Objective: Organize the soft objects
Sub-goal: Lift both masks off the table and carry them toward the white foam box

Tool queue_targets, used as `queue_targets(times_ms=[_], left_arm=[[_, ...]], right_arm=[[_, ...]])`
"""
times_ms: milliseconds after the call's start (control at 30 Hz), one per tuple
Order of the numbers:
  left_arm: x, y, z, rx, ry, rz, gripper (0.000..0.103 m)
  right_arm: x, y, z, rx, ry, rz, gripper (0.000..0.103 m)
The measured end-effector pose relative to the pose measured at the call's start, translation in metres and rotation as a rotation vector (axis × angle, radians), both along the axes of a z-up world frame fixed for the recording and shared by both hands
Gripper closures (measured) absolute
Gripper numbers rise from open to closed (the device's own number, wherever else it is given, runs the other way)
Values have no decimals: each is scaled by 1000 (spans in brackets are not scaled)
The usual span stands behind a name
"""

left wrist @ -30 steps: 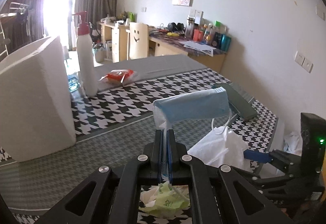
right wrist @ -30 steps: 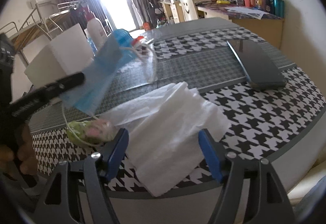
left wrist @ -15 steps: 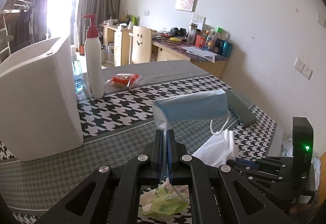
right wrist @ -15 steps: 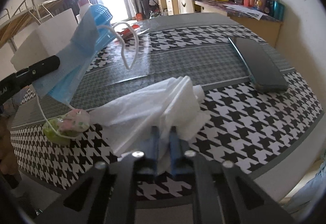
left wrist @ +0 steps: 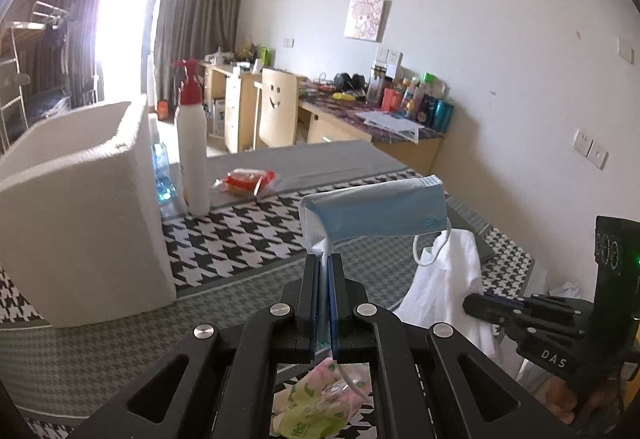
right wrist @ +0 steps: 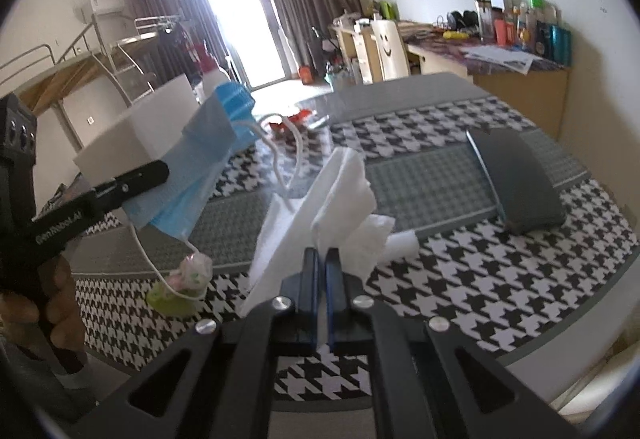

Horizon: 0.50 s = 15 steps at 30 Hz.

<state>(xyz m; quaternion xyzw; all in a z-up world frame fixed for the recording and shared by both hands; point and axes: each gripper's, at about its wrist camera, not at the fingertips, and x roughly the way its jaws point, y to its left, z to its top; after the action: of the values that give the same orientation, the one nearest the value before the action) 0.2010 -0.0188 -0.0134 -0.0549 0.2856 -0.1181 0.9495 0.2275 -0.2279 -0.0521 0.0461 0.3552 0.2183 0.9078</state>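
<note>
Bedroom-like space is seen from the left wrist: curtains at a bright window, a desk along the wall, a table covered in black-and-white houndstooth cloth. A white foam box is stood on the table and is used as landmark. Just right of the box a white pump bottle with red top is stood; further right of it a red snack packet is laid. The left gripper is closed tight on a blue face mask, which is held off the table, right of the box, an ear loop hung below it. A white tissue is lifted further right of the box, pinched by the right gripper. A green-and-pink wrapper is seen on the cloth under the left gripper.

Same table is seen from the right wrist, the foam box at far left. The right gripper is fully closed on the tissue, raised off the cloth, right of the box. The mask is gripped by the left gripper in front of the box, held by a hand at lower left. The wrapper is laid below the mask, an ear loop resting on it. A dark flat case is laid well right of the box.
</note>
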Motion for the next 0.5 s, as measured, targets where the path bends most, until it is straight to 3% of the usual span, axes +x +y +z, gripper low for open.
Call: queue_targets(times_ms=[500], left_arm=[[-19, 20, 25, -3, -79, 79, 99]], right_arm=[[-9, -3, 24, 10, -81, 8, 98]])
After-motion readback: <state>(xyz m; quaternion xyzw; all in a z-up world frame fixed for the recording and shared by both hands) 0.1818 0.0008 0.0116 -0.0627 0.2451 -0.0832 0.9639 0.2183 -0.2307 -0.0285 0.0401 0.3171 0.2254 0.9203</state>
